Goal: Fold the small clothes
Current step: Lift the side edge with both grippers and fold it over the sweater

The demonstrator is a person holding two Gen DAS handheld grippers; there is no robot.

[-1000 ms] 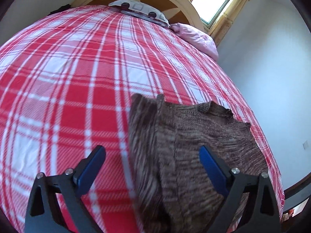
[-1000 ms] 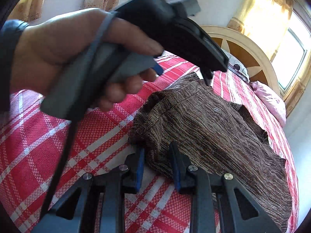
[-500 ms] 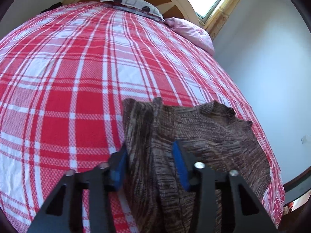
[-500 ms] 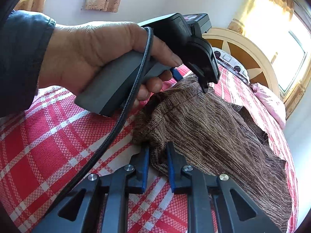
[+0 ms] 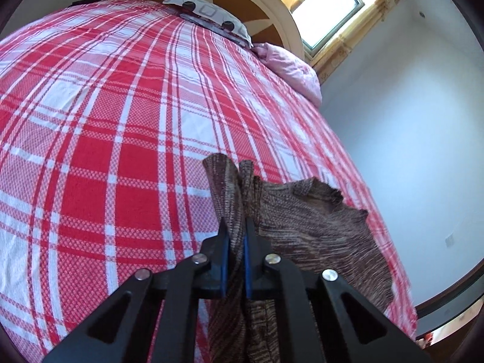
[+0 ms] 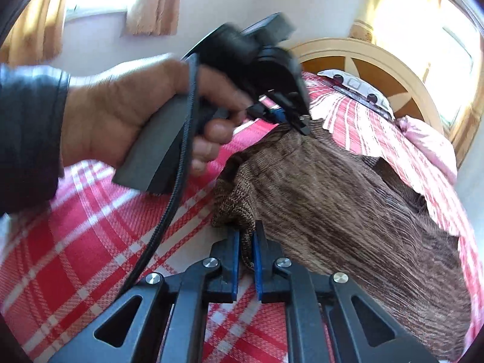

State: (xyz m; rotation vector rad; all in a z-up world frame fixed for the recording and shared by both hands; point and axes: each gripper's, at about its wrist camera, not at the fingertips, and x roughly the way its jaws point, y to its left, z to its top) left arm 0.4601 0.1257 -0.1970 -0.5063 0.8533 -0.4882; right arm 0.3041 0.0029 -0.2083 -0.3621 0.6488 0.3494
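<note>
Pinching a brown knit garment (image 5: pixel 317 227) at two spots on a red-and-white plaid bed cover (image 5: pixel 121 151) — left hand-held gripper (image 5: pixel 235 236) clamped tight on a bunched fold of the knit after just closing, blue pads (image 5: pixel 224 260) pressing the cloth from both sides, fabric standing up in a ridge past the tips. Seen from the right wrist, right hand-held gripper (image 6: pixel 246 239) likewise just closed, nipped onto the near corner of the same garment, its pads squeezing a thin fold. Spread across the bed beyond both grips, the rest of the knit lying mostly flat, toward the bed's right edge, its far hem ragged against the plaid. Visible in the right wrist view, a hand (image 6: pixel 121 115) in a dark sleeve (image 6: pixel 30 133) wrapped around the grey handle of the left tool, black cable (image 6: pixel 169 199) trailing down. At the head of the bed — a curved wooden headboard (image 5: pixel 263 9), a patterned pillow (image 5: pixel 208 12) and a pink one (image 5: pixel 290 66), bright window (image 5: pixel 332 6) behind.
</note>
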